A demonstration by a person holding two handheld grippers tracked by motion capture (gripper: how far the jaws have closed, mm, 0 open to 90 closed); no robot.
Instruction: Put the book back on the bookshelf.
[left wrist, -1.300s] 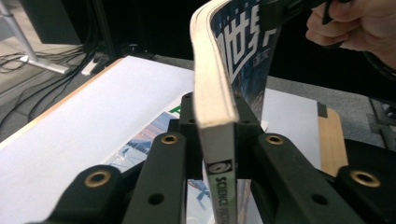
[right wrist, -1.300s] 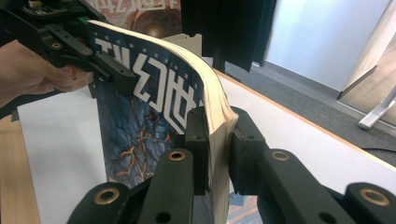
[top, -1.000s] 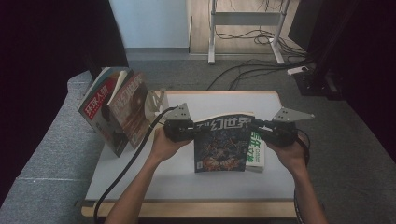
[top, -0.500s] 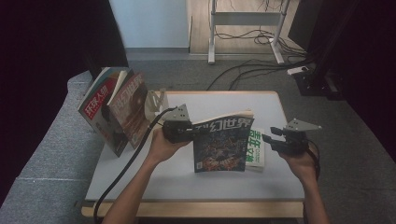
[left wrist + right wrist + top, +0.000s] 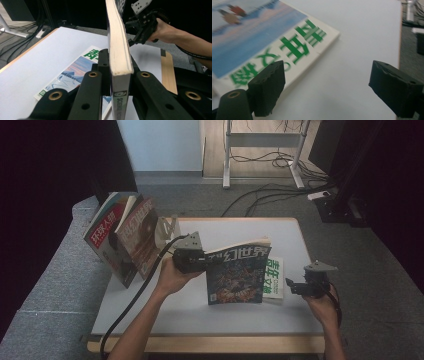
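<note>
A magazine with a dark illustrated cover (image 5: 237,275) stands upright on the white table (image 5: 200,312). My left gripper (image 5: 204,261) is shut on its left edge. In the left gripper view the magazine's page edge (image 5: 119,50) rises between the jaws of the left gripper (image 5: 117,63). A second magazine with green characters (image 5: 274,277) lies flat behind it, and its blue cover (image 5: 75,72) also lies beneath the jaws. My right gripper (image 5: 292,287) hovers open near the table's right edge, apart from both magazines. The flat magazine (image 5: 274,37) lies just beyond the left jaw of the right gripper (image 5: 327,75).
Several magazines (image 5: 125,237) lean upright at the table's left edge against a metal bookend (image 5: 167,227). A black cable (image 5: 135,300) trails from the left gripper over the table's front. Bare table (image 5: 362,30) lies to the right of the flat magazine.
My right gripper has let go of the upright magazine's right edge, opened, and moved right and toward the front. The left gripper still holds the magazine.
</note>
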